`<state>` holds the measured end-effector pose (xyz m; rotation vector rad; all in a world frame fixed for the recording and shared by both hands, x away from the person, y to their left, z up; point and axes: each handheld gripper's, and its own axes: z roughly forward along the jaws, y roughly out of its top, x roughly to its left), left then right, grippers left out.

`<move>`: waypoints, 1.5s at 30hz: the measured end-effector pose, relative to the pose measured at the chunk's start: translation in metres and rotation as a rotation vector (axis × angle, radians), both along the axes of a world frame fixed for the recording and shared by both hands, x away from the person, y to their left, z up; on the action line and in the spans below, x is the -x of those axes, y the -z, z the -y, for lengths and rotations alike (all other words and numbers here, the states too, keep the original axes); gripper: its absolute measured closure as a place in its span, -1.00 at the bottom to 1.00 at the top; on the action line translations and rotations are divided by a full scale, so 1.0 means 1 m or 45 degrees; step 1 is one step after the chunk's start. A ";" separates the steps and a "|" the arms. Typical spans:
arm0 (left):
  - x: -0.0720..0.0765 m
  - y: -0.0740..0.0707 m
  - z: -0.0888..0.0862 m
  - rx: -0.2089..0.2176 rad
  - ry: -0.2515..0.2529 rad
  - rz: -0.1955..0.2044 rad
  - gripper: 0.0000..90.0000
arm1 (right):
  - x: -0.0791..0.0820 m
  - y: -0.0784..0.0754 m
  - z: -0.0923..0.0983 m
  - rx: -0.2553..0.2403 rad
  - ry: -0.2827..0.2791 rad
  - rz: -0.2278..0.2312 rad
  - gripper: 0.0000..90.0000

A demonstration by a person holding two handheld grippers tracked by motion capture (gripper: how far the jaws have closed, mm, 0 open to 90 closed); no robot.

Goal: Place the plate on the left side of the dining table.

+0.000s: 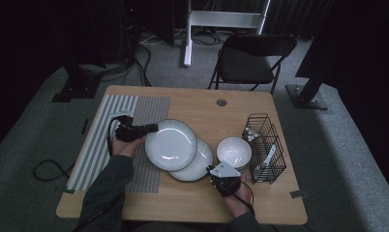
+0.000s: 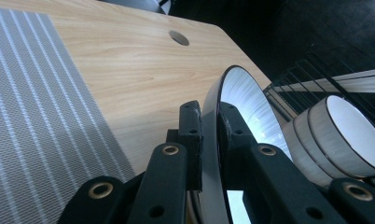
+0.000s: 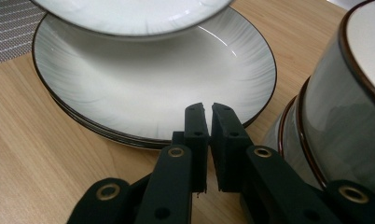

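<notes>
- Gripping the rim of the upper plate (image 1: pixel 171 144) between the black pads of my left gripper (image 1: pixel 151 128), I hold it lifted and tilted above the stacked plates (image 1: pixel 200 164) on the wooden table (image 1: pixel 202 104); in the left gripper view the dark-edged rim runs straight up between the jaws.
- Glazed white ceramic, round and shallow, with faint grey streaks fanning toward a thin dark rim: both the held plate and those beneath look alike.
- Stacked bowls (image 1: pixel 233 152) of the same ware sit just beside the plates, with a black wire basket (image 1: pixel 265 147) holding pale utensils to their right.
- A woven placemat (image 1: pixel 117 140) with grey and white stripes covers the table's left side.
- How many plates lie in the stack is hard to tell; the lifted plate covers much of them, and my left jaws hide its near edge.
- My right gripper (image 1: pixel 213 170) rests low at the stack's near edge, its jaws drawn nearly together with nothing between them, pointing at the lower plates.
- My left forearm reaches in from the bottom, gripper lying level and pointing right.
</notes>
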<state>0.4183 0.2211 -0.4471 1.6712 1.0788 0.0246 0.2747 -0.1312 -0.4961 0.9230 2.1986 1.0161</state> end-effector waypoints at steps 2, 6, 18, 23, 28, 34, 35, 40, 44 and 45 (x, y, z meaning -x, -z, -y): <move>0.000 -0.001 -0.005 0.003 -0.015 0.004 0.84 | 0.000 0.001 0.001 -0.001 0.002 -0.004 0.89; 0.002 -0.004 -0.018 0.032 -0.056 0.009 0.84 | 0.000 0.001 0.001 -0.003 0.005 -0.007 0.89; 0.003 -0.008 -0.047 0.036 -0.164 0.016 0.84 | 0.000 0.002 0.001 -0.004 0.007 -0.012 0.89; 0.004 -0.007 -0.056 0.040 -0.190 0.009 0.84 | 0.000 0.002 0.002 -0.002 0.006 -0.012 0.89; 0.005 -0.005 -0.065 0.038 -0.225 0.006 0.84 | 0.000 0.002 0.002 -0.003 0.007 -0.014 0.89; 0.007 -0.004 -0.075 0.034 -0.254 0.008 0.84 | 0.000 0.002 0.002 0.000 0.006 -0.013 0.89; 0.008 -0.004 -0.077 0.035 -0.265 0.010 0.84 | 0.000 0.002 0.002 0.000 0.005 -0.013 0.89; 0.010 -0.004 -0.084 -0.002 -0.308 0.016 0.84 | 0.000 0.002 0.002 -0.001 0.005 -0.014 0.89; 0.011 -0.001 -0.087 -0.003 -0.318 0.009 0.83 | 0.000 0.002 0.002 0.001 0.006 -0.014 0.89; 0.011 -0.001 -0.087 -0.003 -0.318 0.009 0.83 | 0.000 0.002 0.002 0.001 0.005 -0.014 0.89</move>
